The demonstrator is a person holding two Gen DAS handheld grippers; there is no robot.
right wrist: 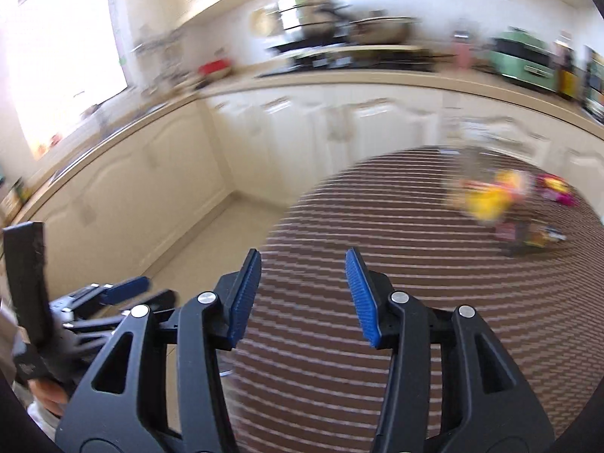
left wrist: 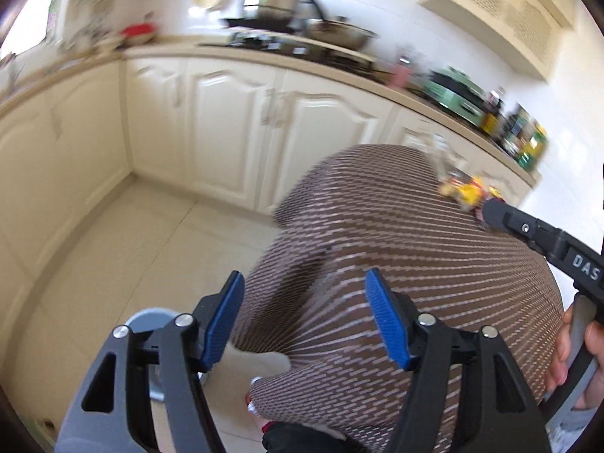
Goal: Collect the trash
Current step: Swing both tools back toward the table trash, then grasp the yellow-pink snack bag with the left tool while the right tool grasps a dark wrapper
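On striped tablecloth: blurred wrappers; long axis unclear, perhaps crosswise.

Trash: crumpled yellow, red and pink wrappers, blurred, lying clustered near the far right edge of the round striped table. Individual pieces indistinct.

The white letters "DAS" stand on the black body of the right gripper in the left wrist view. The packets and bottles on the bench are too blurred to read.
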